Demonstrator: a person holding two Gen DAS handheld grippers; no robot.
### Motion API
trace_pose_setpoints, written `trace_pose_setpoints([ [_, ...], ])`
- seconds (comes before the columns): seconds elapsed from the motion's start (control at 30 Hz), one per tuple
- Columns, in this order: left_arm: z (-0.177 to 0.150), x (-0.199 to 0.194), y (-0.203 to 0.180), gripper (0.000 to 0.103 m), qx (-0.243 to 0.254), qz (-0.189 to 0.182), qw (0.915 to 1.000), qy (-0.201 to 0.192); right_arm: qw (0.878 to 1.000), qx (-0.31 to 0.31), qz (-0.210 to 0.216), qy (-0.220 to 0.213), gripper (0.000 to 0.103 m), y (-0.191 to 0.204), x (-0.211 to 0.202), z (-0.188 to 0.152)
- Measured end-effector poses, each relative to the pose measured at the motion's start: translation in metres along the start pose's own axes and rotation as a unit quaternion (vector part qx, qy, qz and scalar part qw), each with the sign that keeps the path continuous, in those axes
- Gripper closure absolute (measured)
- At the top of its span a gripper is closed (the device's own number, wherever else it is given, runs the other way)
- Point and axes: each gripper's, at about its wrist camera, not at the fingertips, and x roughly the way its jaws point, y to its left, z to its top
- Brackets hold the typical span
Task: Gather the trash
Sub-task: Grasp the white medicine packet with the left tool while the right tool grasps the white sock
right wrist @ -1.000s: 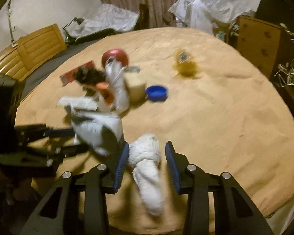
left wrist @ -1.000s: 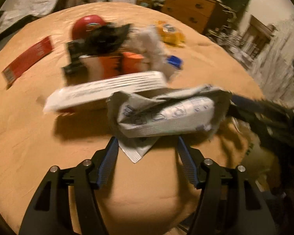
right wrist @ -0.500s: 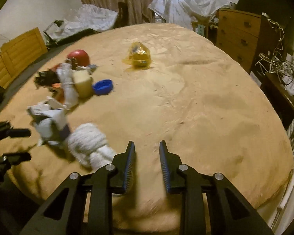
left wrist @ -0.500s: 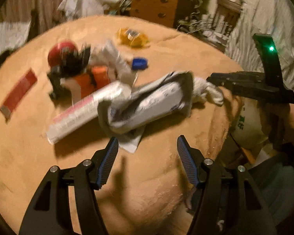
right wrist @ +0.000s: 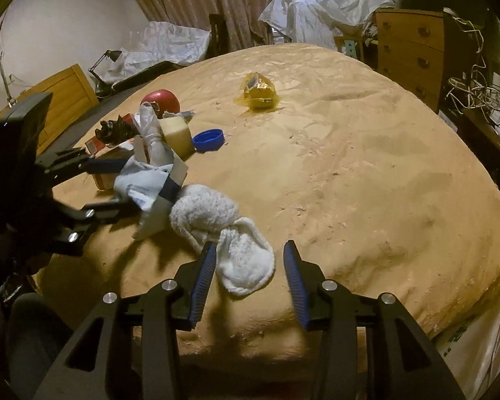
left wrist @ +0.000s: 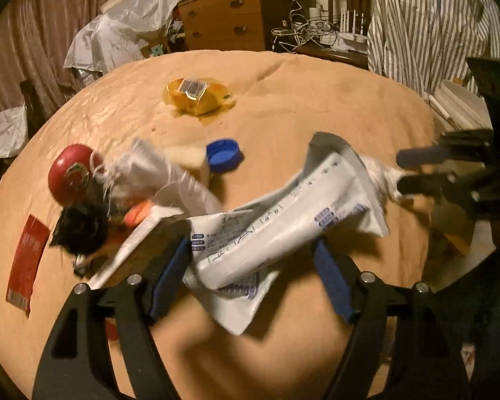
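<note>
left wrist: red wrapper (left wrist: 28,261), jaws spread round white packet (left wrist: 283,230) | right wrist: jaws spread round towel (right wrist: 246,260)

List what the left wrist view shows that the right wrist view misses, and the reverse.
Left wrist only: the red wrapper lying flat at the pile's edge, and striped fabric behind the bed. Right wrist only: a desk lamp and a wooden board. Both: the yellow wrapper, blue cap, red ball, white bag, white sock and dresser.
</note>
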Motion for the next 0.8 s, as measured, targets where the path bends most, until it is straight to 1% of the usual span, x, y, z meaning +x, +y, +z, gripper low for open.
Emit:
trace_pose_setpoints([
  [0.07, 0.004, 0.006, -0.003, 0.032, -0.001, -0.002, 1.0000, 0.003, 1.000, 0.001, 0.000, 0.000, 0.058, -0.001, 0.000, 0.000],
  [0.1, 0.006, 0.013, -0.007, 0.032, 0.001, -0.006, 0.9999, 0.015, 1.000, 0.001, 0.000, 0.001, 0.057, 0.000, 0.001, 0.000],
  [0.17, 0.004, 0.017, -0.011, 0.045, -0.005, -0.004, 0.9997, 0.024, 1.000, -0.001, 0.001, 0.001, 0.057, 0.002, 0.001, -0.001],
  [0.2, 0.004, 0.018, -0.013, 0.056, -0.010, -0.005, 0.9995, 0.030, 1.000, -0.001, 0.002, 0.001, 0.057, 0.002, 0.000, -0.002],
  [0.23, 0.002, 0.015, -0.014, 0.061, -0.016, -0.004, 0.9995, 0.028, 1.000, -0.001, 0.003, 0.000, 0.057, 0.002, 0.000, -0.002],
  [0.33, -0.006, 0.003, -0.012, 0.063, -0.051, -0.010, 0.9983, 0.026, 1.000, -0.001, 0.007, -0.002, 0.057, 0.003, -0.001, -0.003],
  [0.47, -0.029, -0.026, -0.005, 0.063, -0.110, -0.015, 0.9934, 0.032, 1.000, -0.004, 0.010, -0.003, 0.055, 0.005, -0.002, -0.003],
  [0.5, -0.036, -0.039, 0.000, 0.063, -0.125, -0.021, 0.9915, 0.028, 1.000, -0.004, 0.012, -0.004, 0.055, 0.006, -0.002, -0.003],
  [0.57, -0.049, -0.063, 0.011, 0.063, -0.153, -0.020, 0.9878, 0.020, 1.000, -0.007, 0.013, -0.003, 0.055, 0.008, -0.002, -0.004],
  [0.63, -0.064, -0.090, 0.031, 0.062, -0.195, -0.014, 0.9807, 0.010, 1.000, -0.008, 0.015, 0.000, 0.054, 0.010, 0.000, -0.006],
  [0.67, -0.071, -0.098, 0.042, 0.062, -0.216, -0.012, 0.9762, 0.014, 1.000, -0.007, 0.016, 0.001, 0.054, 0.011, 0.001, -0.007],
  [0.7, -0.082, -0.106, 0.057, 0.062, -0.239, 0.002, 0.9706, 0.025, 1.000, -0.008, 0.018, 0.002, 0.054, 0.013, 0.001, -0.008],
  [0.77, -0.095, -0.109, 0.076, 0.062, -0.256, 0.043, 0.9644, 0.049, 1.000, -0.011, 0.021, 0.003, 0.052, 0.017, 0.003, -0.009],
  [0.8, -0.103, -0.108, 0.088, 0.061, -0.265, 0.067, 0.9595, 0.069, 1.000, -0.013, 0.023, 0.004, 0.050, 0.019, 0.003, -0.009],
])
